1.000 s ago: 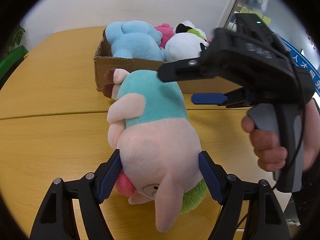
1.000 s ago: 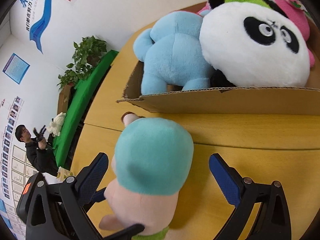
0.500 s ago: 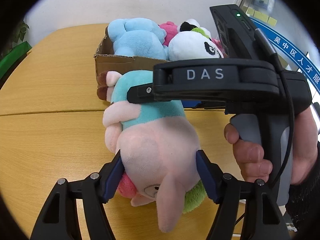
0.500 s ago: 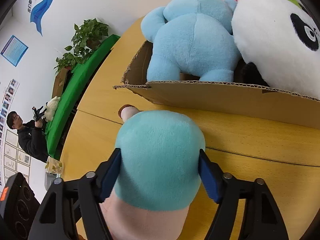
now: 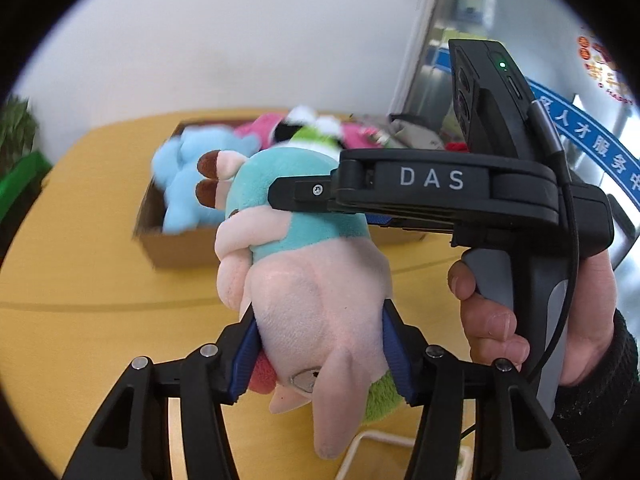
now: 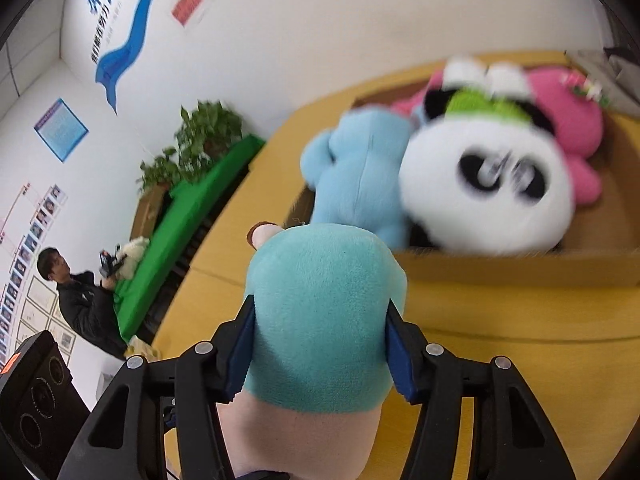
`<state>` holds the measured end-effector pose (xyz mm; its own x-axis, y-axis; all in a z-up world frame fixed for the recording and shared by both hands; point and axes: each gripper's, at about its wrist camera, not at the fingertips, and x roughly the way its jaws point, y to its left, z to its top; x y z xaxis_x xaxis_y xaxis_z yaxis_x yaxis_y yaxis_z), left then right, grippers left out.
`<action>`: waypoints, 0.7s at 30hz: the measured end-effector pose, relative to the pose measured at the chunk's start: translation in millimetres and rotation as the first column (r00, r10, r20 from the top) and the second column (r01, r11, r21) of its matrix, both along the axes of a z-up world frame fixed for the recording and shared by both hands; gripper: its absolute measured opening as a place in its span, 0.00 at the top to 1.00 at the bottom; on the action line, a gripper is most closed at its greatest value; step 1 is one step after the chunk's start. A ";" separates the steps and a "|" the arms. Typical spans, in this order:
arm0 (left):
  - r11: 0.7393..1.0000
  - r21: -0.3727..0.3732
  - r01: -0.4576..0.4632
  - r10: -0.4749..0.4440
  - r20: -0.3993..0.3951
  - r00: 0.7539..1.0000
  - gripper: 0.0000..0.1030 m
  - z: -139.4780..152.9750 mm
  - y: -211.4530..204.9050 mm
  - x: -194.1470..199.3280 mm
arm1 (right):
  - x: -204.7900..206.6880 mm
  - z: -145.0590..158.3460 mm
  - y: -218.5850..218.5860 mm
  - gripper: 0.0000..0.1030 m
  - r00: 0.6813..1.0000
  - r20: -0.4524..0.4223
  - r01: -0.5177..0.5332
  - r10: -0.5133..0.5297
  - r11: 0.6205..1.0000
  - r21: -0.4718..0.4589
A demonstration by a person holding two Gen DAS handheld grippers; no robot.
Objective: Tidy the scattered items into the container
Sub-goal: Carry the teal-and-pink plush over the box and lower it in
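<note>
panda plush [image 6: 486, 184]: motion-blurred | cardboard box [image 6: 520, 270]: blurred, right side cut off

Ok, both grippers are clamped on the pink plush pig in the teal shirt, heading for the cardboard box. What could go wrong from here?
1. The cardboard box already looks packed with the blue plush, panda plush and pink plush, so the pink plush pig in the teal shirt may perch on top and roll out.
2. The left gripper and right gripper squeeze soft stuffing, so uneven release could drop it short on the wooden table.
</note>
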<state>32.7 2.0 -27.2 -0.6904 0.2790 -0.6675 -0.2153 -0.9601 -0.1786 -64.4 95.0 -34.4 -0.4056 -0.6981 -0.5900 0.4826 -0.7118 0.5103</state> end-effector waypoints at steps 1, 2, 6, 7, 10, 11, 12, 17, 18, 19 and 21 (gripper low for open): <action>1.000 -0.004 0.012 -0.012 -0.019 1.000 0.47 11.5 8.9 -5.9 | -1.8 16.6 9.6 0.40 0.999 -0.032 0.014 -0.014 1.000 0.005; 1.000 -0.007 0.025 -0.026 -0.037 0.999 0.47 22.5 17.8 -11.8 | -3.8 30.5 17.8 0.40 0.998 -0.056 0.026 -0.026 1.000 0.010; 0.996 -0.023 0.087 -0.089 -0.134 0.987 0.47 68.3 53.9 -35.1 | -12.6 88.8 57.2 0.40 0.985 -0.155 0.076 -0.071 0.997 0.030; 0.995 -0.024 0.098 -0.101 -0.152 0.983 0.47 77.8 60.2 -39.9 | -14.6 103.6 67.3 0.40 0.981 -0.178 0.089 -0.081 0.995 0.034; 0.991 -0.030 0.131 -0.134 -0.205 0.970 0.47 109.0 78.1 -59.0 | -22.7 144.4 91.8 0.40 0.964 -0.244 0.119 -0.103 0.992 0.050; 0.990 -0.029 0.140 -0.143 -0.221 0.965 0.47 118.9 83.0 -67.1 | -26.5 155.8 98.7 0.40 0.960 -0.259 0.129 -0.111 0.990 0.054; 0.989 -0.029 0.147 -0.150 -0.232 0.961 0.47 125.9 86.9 -74.2 | -30.6 166.2 103.7 0.40 0.955 -0.274 0.136 -0.116 0.989 0.057; 0.985 -0.029 0.172 -0.174 -0.238 0.956 0.47 140.6 105.7 -116.1 | -65.6 191.9 118.2 0.40 0.942 -0.305 0.172 -0.139 0.982 0.084; 0.984 -0.029 0.175 -0.177 -0.225 0.958 0.47 139.0 108.8 -125.7 | -74.2 190.0 121.5 0.40 0.943 -0.301 0.175 -0.141 0.980 0.090; 0.984 -0.024 0.179 -0.180 -0.209 0.961 0.47 135.5 111.0 -134.0 | -84.8 185.6 125.5 0.40 0.946 -0.288 0.180 -0.146 0.979 0.093; 0.984 -0.020 0.179 -0.180 -0.174 0.968 0.47 124.3 116.9 -155.1 | -106.0 172.0 134.5 0.40 0.954 -0.259 0.184 -0.153 0.978 0.097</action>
<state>-122.4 118.9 97.1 -0.7347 0.4067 -0.5430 -0.4119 -0.9034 -0.1192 -170.4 229.5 137.5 -0.6556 -0.5380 -0.5298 0.4512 -0.8418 0.2964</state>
